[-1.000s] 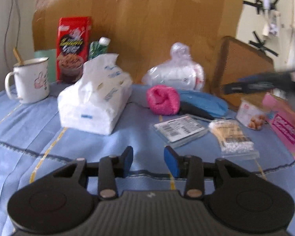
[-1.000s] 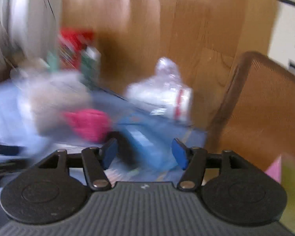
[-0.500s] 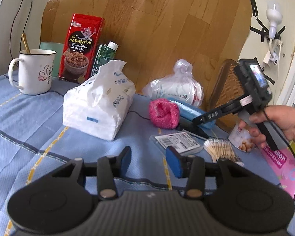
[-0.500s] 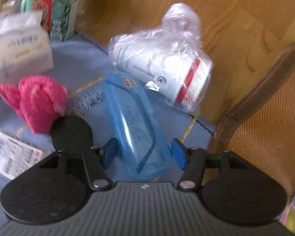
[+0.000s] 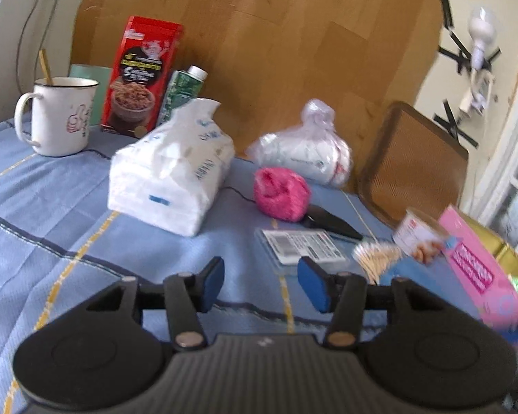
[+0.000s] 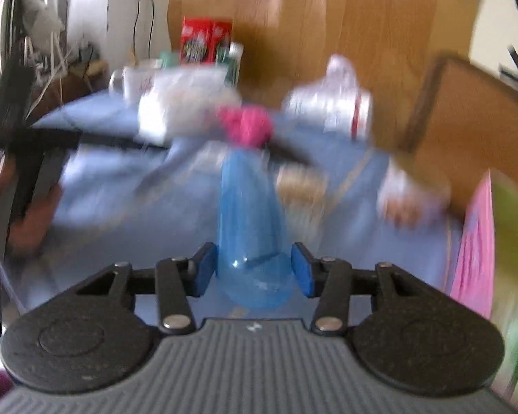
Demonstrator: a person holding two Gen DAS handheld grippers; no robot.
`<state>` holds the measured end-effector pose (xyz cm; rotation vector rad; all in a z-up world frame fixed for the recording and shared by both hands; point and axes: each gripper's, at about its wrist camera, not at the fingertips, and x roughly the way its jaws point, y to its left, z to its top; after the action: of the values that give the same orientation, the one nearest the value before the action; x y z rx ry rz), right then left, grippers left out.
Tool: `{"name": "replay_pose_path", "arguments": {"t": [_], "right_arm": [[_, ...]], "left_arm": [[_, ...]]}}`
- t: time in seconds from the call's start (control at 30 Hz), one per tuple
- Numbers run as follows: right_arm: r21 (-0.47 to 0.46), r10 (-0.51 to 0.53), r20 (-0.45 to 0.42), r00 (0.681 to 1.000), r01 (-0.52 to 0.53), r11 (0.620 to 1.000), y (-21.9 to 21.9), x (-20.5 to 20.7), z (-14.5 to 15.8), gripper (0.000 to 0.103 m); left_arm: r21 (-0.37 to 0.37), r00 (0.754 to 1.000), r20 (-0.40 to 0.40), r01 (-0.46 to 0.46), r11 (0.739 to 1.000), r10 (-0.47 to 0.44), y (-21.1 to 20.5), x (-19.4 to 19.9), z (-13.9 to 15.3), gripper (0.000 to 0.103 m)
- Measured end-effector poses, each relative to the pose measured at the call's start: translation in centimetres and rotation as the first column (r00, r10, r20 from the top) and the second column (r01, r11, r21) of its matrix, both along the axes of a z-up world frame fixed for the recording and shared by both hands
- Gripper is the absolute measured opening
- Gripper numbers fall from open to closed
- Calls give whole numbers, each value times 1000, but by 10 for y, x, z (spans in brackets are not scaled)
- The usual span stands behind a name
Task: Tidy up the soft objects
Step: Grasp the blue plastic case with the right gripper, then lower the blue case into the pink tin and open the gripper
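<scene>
My right gripper [image 6: 252, 270] is shut on a translucent blue case [image 6: 250, 220], held above the blue cloth; this view is blurred. My left gripper [image 5: 260, 284] is open and empty, low over the cloth at the near edge. A fluffy pink ball [image 5: 281, 193] lies mid-table, also in the right wrist view [image 6: 247, 127]. A white tissue pack [image 5: 171, 169] lies left of it. A clear bag of white cotton pads [image 5: 304, 150] rests against the wooden board behind.
A white mug [image 5: 60, 115], a red cereal box [image 5: 140, 76] and a green carton [image 5: 181, 95] stand at the back left. A barcode packet [image 5: 302, 243], cotton swabs [image 5: 376, 255], a small can [image 5: 419, 234] and a pink box [image 5: 480, 265] lie at the right. A woven chair back [image 5: 412, 162] stands behind.
My right gripper closed on the blue case, lifted it from beside the pink ball and pulled back toward the near right. My left gripper shifted slightly and stayed open.
</scene>
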<state>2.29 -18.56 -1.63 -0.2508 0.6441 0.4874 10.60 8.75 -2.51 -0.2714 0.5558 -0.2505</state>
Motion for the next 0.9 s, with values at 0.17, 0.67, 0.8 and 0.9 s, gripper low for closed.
{"name": "replay_pose_path", "arguments": {"t": [0.17,0.67,0.8,0.9], "right_arm": [[31,-51,29,998,51,998,3,-29,-19,49],[181,-104,34,994,96,979,-10,-35,-30,40],[208,-114,48,992,102,973,-12,-38,-31,38],[252,-168,96,981,139,958,-26,-45,-22,38]], "left_arm": [[-95,985,-119,110,989,-121,-26,-21,-2,48],[-169,911,-288,255,952,-295,-112,-19,10,90],[-136,900,-306,282,950,-311,-137,-16,11,70],[-122,903,-251,326,937,-347,-155,-21,30,70]]}}
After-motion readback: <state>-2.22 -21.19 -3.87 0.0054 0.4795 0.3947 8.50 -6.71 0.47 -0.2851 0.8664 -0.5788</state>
